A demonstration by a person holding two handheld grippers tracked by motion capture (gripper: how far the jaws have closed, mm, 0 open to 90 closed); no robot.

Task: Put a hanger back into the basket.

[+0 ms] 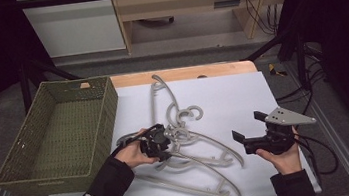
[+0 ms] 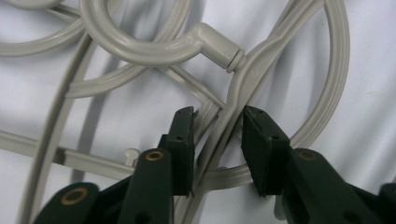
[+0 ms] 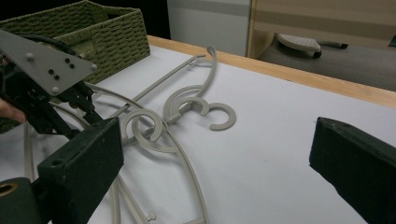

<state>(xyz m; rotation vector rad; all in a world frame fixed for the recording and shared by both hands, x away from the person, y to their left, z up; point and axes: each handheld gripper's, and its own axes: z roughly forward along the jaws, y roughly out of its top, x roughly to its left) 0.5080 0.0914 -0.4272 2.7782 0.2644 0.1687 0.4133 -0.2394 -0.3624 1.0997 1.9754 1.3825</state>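
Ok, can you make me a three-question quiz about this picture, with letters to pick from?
1. Where is the green woven basket?
A. at the table's left side
B. at the right side
C. under the table

2. What colour are the tangled plastic coat hangers?
A. red
B. pale grey
C. blue

3. What is the left claw doing?
A. resting inside the basket
B. clamped shut on nothing
C. open, with a hanger's bar between its jaws

Answers:
1 A, the high view shows it at the left, beside the white sheet.
2 B, every hanger looks pale grey on the sheet.
3 C, the left gripper view shows gaps on both sides of the bar; the right claw is open too, holding nothing.
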